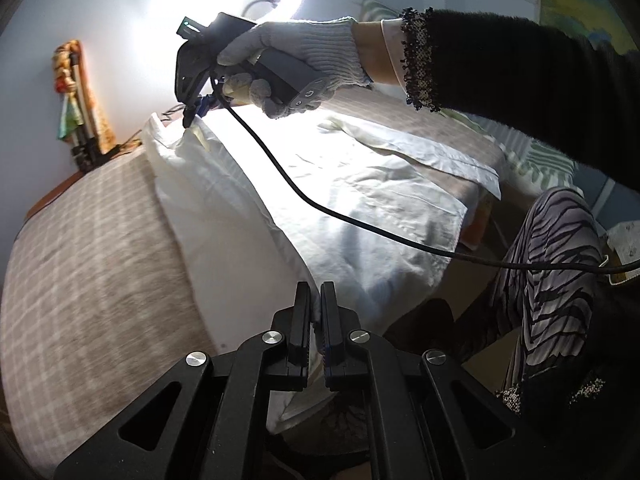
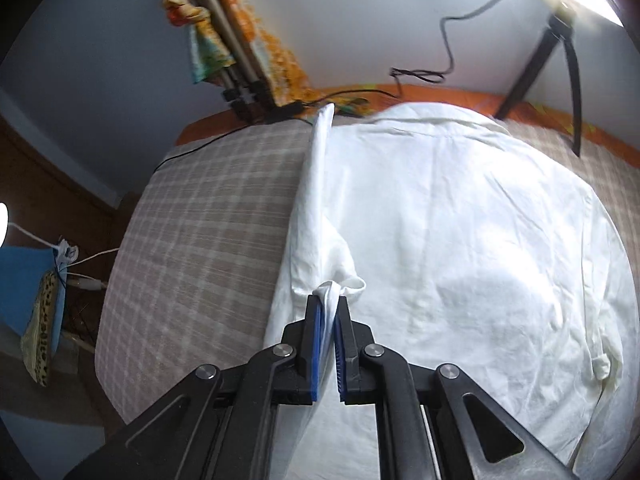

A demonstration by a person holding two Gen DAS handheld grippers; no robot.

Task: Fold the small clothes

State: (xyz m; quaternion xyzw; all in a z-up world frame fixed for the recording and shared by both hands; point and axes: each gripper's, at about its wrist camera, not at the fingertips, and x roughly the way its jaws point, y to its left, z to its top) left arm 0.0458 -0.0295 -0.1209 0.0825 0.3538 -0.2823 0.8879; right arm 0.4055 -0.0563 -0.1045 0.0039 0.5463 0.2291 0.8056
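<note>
While the wrinkled white cotton shirt [image 2: 460, 240] is spread on the beige checked bed cover [image 2: 208, 208], its hem is pinched by the closed left tongs [image 1: 315, 308], and a bunched side fold is gripped by the right tongs [image 2: 329, 312].

A checked beige cover [image 2: 208, 208] spreads over the bed, filling the centre left of the right wrist view and the lower left of the left wrist view. Along its far edge an orange strip [image 2: 440, 94] shows. A folded tripod [image 2: 224, 36] leans against the pale wall at upper centre left, wrapped with a bright patterned cloth [image 2: 180, 4]. A black cable [image 2: 448, 48] hangs down the wall at upper right, beside a dark stand [image 2: 532, 68]. At the left edge sits a blue object [image 2: 24, 284] with a leopard-print item [image 2: 42, 332] beside it. A glaring ring light [image 1: 236, 4] fills the top of the left wrist view.
</note>
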